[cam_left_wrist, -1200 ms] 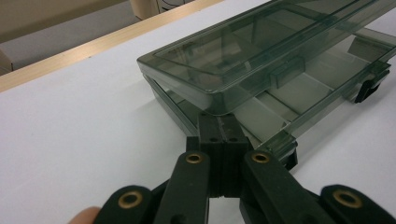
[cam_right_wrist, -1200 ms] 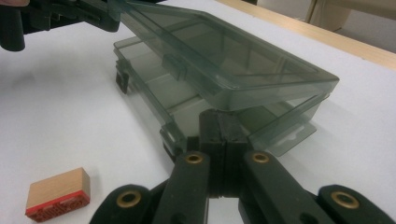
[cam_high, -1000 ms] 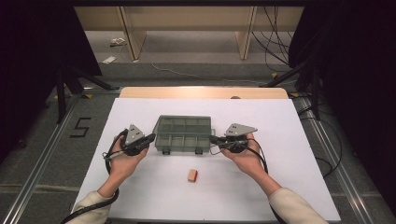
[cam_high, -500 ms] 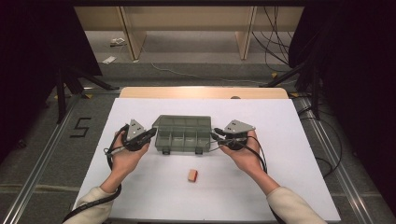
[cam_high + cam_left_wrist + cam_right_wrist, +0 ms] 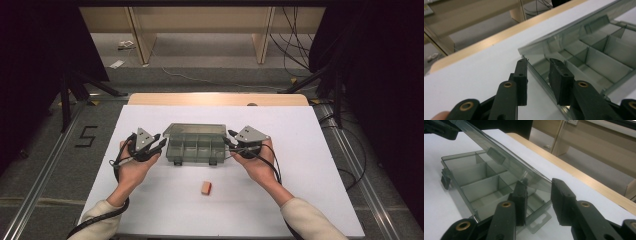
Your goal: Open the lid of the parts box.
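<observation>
A smoky clear compartment box point(image 5: 195, 150) lies mid-table with its lid point(image 5: 195, 129) tilted up, part open. My left gripper point(image 5: 161, 143) is at the box's left end. In the left gripper view the left gripper point(image 5: 539, 61) straddles the box's thin end wall point(image 5: 541, 80) without pressing it. My right gripper point(image 5: 231, 141) is at the right end. In the right gripper view the right gripper point(image 5: 537, 182) stands apart around the lid's corner point(image 5: 541, 180). Both pairs of jaws have just been opening. An orange block point(image 5: 205, 187) lies in front of the box.
The white table top point(image 5: 310, 165) has a wooden strip point(image 5: 215, 99) along its far edge. Black cables point(image 5: 120, 165) trail from both grippers along the forearms. Floor, dark stands and wooden furniture lie beyond the table.
Both grippers' jaws have spread apart at the box's ends. The hands and the box have hardly shifted.
</observation>
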Action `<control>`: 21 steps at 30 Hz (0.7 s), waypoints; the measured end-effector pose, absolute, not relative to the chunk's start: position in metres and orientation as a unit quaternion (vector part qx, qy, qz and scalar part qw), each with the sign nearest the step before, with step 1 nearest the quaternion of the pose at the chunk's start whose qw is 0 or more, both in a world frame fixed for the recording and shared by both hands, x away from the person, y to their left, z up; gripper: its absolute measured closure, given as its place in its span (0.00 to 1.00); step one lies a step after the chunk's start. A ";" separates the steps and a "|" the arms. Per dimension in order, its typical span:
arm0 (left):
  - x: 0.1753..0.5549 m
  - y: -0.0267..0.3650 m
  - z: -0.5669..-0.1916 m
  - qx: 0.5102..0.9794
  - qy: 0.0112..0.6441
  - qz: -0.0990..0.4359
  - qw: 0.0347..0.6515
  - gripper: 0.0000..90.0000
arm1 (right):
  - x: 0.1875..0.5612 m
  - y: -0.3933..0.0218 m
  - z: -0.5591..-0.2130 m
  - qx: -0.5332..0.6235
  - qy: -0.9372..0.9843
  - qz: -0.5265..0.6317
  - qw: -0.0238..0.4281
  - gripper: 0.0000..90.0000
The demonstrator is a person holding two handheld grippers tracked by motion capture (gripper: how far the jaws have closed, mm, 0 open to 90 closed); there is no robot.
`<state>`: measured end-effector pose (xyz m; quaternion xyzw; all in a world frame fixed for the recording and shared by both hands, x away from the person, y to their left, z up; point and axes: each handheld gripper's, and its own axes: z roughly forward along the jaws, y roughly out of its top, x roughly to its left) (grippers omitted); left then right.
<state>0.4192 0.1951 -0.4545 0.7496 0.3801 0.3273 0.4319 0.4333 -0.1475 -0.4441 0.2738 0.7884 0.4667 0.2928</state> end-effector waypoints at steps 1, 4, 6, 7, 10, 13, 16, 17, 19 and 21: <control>0.419 0.195 -0.453 0.749 0.375 0.334 0.432 0.76 | 0.433 -0.147 -0.444 0.272 0.788 0.467 0.296 0.76; 0.421 0.192 -0.447 0.744 0.361 0.356 0.435 0.80 | 0.434 -0.146 -0.443 0.272 0.785 0.468 0.300 0.78; 0.421 0.191 -0.446 0.742 0.359 0.361 0.436 0.82 | 0.434 -0.146 -0.442 0.271 0.784 0.469 0.303 0.79; 0.422 0.189 -0.445 0.739 0.355 0.368 0.438 0.83 | 0.435 -0.145 -0.441 0.270 0.781 0.470 0.308 0.81; 0.422 0.187 -0.444 0.735 0.351 0.379 0.439 0.86 | 0.436 -0.144 -0.440 0.271 0.777 0.473 0.314 0.84; 0.424 0.185 -0.442 0.732 0.349 0.387 0.440 0.88 | 0.438 -0.144 -0.439 0.273 0.773 0.474 0.321 0.85; 0.426 0.185 -0.440 0.730 0.346 0.393 0.440 0.89 | 0.440 -0.142 -0.439 0.276 0.771 0.473 0.326 0.86; 0.426 0.185 -0.440 0.730 0.346 0.393 0.440 0.89 | 0.441 -0.142 -0.439 0.277 0.770 0.473 0.327 0.86; 0.427 0.184 -0.439 0.727 0.346 0.397 0.441 0.89 | 0.441 -0.141 -0.439 0.278 0.768 0.474 0.330 0.86; 0.429 0.183 -0.438 0.726 0.345 0.399 0.442 0.90 | 0.442 -0.140 -0.438 0.281 0.764 0.473 0.337 0.87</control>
